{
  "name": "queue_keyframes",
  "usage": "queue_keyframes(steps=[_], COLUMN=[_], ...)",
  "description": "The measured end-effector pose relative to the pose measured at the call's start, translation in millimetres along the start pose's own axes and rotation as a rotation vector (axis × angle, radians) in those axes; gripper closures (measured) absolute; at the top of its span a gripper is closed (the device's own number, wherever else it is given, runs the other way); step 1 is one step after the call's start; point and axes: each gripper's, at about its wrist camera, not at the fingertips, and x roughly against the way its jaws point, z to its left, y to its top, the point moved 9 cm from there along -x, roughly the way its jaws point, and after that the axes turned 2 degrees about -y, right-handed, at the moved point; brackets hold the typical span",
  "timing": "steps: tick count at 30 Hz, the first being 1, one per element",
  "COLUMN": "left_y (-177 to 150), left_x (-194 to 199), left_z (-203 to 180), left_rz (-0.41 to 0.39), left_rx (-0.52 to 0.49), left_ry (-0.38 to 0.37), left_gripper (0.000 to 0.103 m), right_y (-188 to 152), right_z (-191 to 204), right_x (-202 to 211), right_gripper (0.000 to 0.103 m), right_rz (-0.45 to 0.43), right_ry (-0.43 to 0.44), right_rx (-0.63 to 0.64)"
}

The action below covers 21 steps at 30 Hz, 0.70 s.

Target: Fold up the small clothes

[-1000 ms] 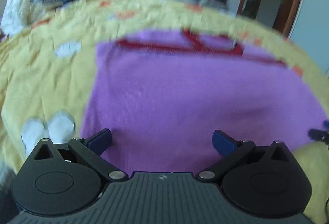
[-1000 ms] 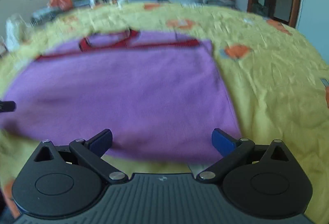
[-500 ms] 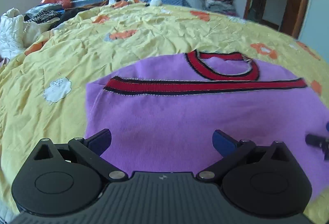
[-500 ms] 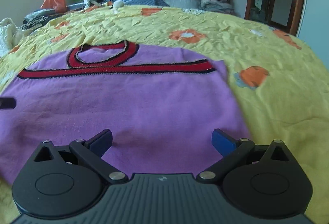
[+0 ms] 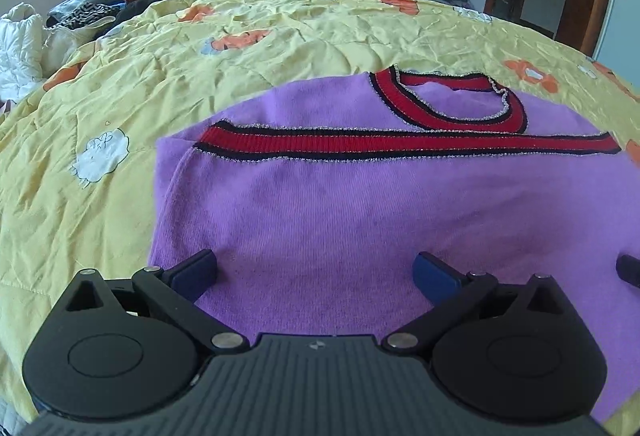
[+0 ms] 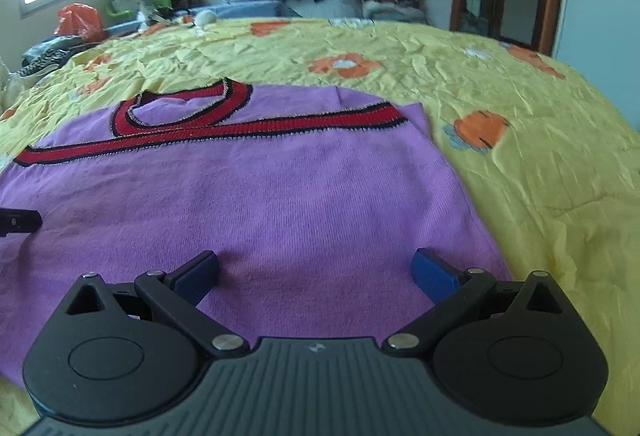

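Two hand-held grippers hover low over a purple sweater (image 5: 360, 220) spread flat on the yellow bedspread (image 5: 120, 96). Left hand-held gripper (image 5: 316, 272) is released, fingers wide, with the sweater's left edge just beside its left finger and bare bedspread beyond. Right hand-held gripper (image 6: 316, 270) is likewise spread and empty, the sweater's right edge just beside its right finger.

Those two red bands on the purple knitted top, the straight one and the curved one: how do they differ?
The straight red band runs flat across the full width of the purple knitted top; the curved red band loops into a neckline, enclosing a patch of purple. The straight band lies nearer the camera; the curved band lies beyond it, by the yellow quilt. Both are ribbed red with dark edging.
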Motion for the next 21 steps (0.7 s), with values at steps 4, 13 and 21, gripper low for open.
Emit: queue_keyframes(steps=[4,13,21], left_y=[4,27,59], left_x=[14,-23,-48], left_z=[19,114,91], left_rz=[-0.055,-0.004,0.06], left_rx=[-0.006,0.111,0.067], left_ry=[-0.016,-0.238,-0.528], left_gripper=[0.0,0.0,0.0], right_y=[-14,-42,-49], right_z=[26,98,129], right_x=[20,46,54], right_gripper=[0.0,0.0,0.0], right_rz=[0.001,-0.028,-0.025], right_ry=[0.05,0.118,0.207], right_rx=[0.026,0.171,0.201])
